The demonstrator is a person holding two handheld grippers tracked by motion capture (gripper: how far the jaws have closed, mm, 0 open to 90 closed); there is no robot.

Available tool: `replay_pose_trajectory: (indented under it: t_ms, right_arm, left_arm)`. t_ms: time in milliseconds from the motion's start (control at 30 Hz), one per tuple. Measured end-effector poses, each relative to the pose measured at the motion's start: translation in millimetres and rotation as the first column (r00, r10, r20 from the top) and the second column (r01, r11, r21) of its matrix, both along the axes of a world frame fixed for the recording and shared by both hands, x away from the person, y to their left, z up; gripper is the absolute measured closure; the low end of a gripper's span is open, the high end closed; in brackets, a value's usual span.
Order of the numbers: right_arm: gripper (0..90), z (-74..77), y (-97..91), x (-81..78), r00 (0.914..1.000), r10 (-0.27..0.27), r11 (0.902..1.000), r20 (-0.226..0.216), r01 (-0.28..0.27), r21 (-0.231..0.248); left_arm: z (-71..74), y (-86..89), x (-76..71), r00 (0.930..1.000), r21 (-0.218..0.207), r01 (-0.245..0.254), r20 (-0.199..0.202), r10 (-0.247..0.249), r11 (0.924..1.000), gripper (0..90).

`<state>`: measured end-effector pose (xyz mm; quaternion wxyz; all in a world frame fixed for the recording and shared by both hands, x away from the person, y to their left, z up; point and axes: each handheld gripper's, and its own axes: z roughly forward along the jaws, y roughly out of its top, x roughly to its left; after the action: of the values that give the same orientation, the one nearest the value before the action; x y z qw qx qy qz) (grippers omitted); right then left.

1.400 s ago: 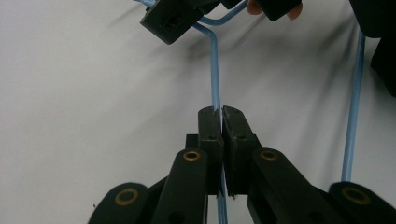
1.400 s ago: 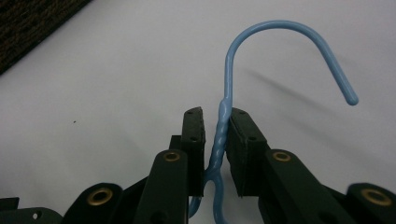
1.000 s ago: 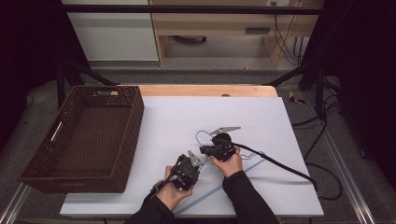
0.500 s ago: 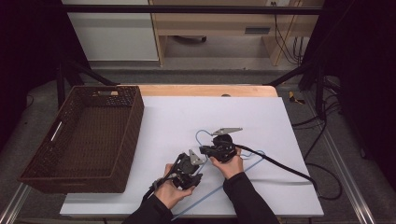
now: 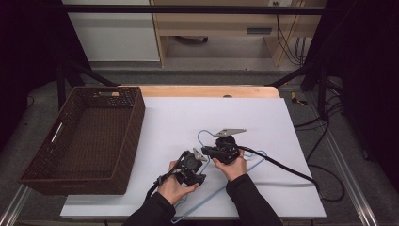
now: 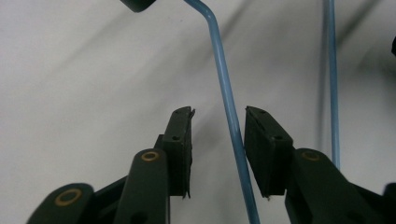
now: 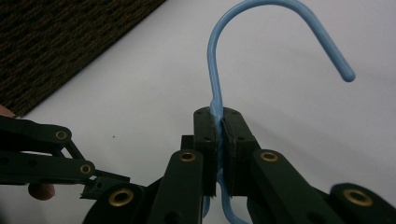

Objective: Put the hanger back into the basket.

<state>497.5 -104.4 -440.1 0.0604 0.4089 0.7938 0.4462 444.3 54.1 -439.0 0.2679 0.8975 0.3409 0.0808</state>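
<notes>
A blue wire hanger [image 5: 257, 161] lies on the white tabletop [image 5: 282, 122] near the front edge. My right gripper [image 5: 206, 150] is shut on the hanger's neck [image 7: 215, 109] just below the hook [image 7: 261, 7]; in the right gripper view the jaws [image 7: 221, 126] pinch the wire. My left gripper [image 5: 199, 159] sits just left of it. In the left gripper view its jaws [image 6: 218, 135] are open, with one hanger wire [image 6: 224, 84] running between them without being clamped. A second hanger wire [image 6: 330, 70] passes on the right.
A dark brown wicker basket [image 5: 136, 117] stands on the table's left side, also seen at the upper left of the right gripper view [image 7: 70, 37]. Black cables [image 5: 282, 167] trail from the grippers across the right front of the table. A wooden strip [image 5: 207, 91] edges the far side.
My left gripper has crept a little forward towards the right gripper and the hanger. The right gripper has stayed shut on the hanger's neck.
</notes>
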Motion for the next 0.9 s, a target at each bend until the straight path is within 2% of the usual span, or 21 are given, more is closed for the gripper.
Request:
replay_pose_trajectory:
  t_ms: [300,500,667,700,900]
  right_arm:
    - [85.9,1.4,-0.4,-1.4,1.0,0.002,1.0,0.005,-0.003,0.004]
    - [85.8,2.1,-1.3,-1.4,0.9999,0.005,1.0,0.015,-0.005,-0.002]
    - [85.5,4.4,-2.5,-2.3,0.9998,-0.002,1.0,0.021,0.002,0.008]
    - [85.4,5.3,-2.8,-3.0,0.9998,-0.005,1.0,0.02,0.005,0.008]
    - [84.9,8.8,-4.2,-5.9,0.9992,-0.011,0.9997,0.038,0.01,0.024]
  left_arm:
    - [2.1,-2.3,0.4,0.9997,-0.035,0.005,-0.023,-0.005,0.9994,80.8]
    - [2.1,-2.6,0.3,0.9995,-0.036,-0.024,-0.022,0.023,0.9991,83.4]
    - [2.4,-0.6,0.4,0.9975,-0.039,-0.07,-0.016,0.069,0.9968,86.1]
    - [2.5,-0.1,0.4,0.9965,-0.053,-0.082,-0.02,0.081,0.9952,86.4]
    - [6.7,-0.1,-2.4,0.9953,-0.069,-0.097,-0.016,0.096,0.993,86.8]
